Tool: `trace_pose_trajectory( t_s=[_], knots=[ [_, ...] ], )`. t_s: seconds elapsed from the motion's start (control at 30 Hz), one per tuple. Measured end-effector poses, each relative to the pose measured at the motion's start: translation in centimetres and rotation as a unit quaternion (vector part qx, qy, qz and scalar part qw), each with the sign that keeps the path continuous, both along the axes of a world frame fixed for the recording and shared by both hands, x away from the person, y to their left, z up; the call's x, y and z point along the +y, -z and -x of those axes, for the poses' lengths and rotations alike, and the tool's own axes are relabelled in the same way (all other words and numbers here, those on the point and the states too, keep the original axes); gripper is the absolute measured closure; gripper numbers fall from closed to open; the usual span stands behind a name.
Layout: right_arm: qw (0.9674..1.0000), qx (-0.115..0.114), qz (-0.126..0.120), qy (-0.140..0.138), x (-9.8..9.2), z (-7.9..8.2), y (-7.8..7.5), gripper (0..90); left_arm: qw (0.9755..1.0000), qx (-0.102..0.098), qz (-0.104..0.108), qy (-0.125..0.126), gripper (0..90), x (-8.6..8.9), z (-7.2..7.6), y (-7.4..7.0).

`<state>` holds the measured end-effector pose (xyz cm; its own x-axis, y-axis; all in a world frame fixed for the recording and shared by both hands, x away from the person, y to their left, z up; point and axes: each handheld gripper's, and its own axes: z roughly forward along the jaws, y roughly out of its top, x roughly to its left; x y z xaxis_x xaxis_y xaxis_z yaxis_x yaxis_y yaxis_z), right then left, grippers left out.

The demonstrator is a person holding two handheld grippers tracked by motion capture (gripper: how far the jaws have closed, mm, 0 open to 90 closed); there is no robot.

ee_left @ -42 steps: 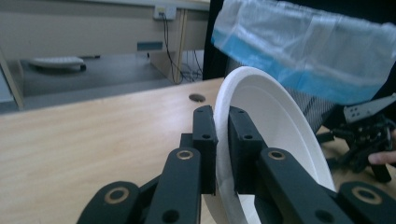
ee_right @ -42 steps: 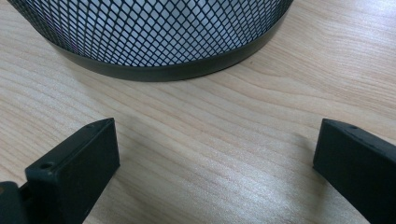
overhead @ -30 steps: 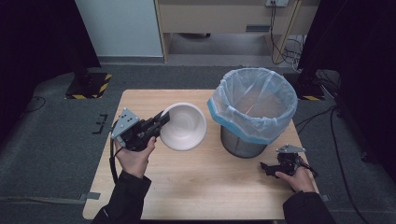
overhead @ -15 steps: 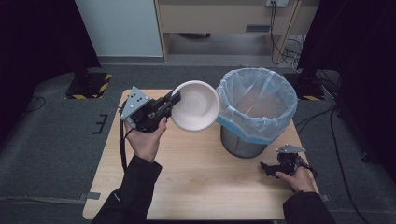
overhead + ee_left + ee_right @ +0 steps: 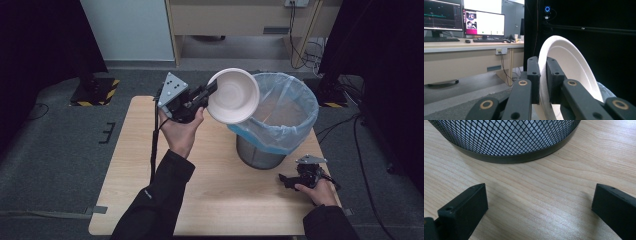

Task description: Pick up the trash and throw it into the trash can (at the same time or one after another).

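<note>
My left gripper [image 5: 212,90] is clamped on the rim of the white bowl [image 5: 234,96], tipped on edge over the lined bin [image 5: 280,112]. Looks light, thin, probably crushable foam; I'd grip the rim only, gently. Right gripper [image 5: 287,181] rests on table [image 5: 225,195], jaws apart, empty.

Wooden table [image 5: 220,200], mesh bin [image 5: 260,156] standing on it

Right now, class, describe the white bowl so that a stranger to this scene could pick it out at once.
Start at the wooden table, then find the mesh bin lined with a blue bag. At the bin's left rim, the left gripper holds the white bowl tilted on edge in the air, the one white round thing here.
</note>
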<state>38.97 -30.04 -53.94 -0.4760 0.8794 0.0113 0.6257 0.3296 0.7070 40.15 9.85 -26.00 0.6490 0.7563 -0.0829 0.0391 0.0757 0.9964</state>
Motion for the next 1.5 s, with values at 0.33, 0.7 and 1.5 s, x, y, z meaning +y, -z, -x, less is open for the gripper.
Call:
trace_pose_trajectory(
  t_s=[0.33, 0.7, 1.5],
  knots=[
    [1.0000, 0.000, 0.000, 0.000, 0.0, 0.0, 0.0, 0.6, 1.0000, -0.005, 0.000, 0.000, 82.5, -2.7, -1.9, -0.4],
    [1.0000, 0.000, 0.000, 0.000, 0.0, 0.0, 0.0, 0.6, 0.9999, -0.011, -0.004, 0.005, 82.4, -5.9, -3.4, 0.0],
    [1.0000, 0.001, 0.000, -0.003, 0.0, 0.0, 0.0, 0.7, 0.9990, 0.004, -0.042, 0.015, 35.3, -4.9, -2.9, 2.9]
  ],
)
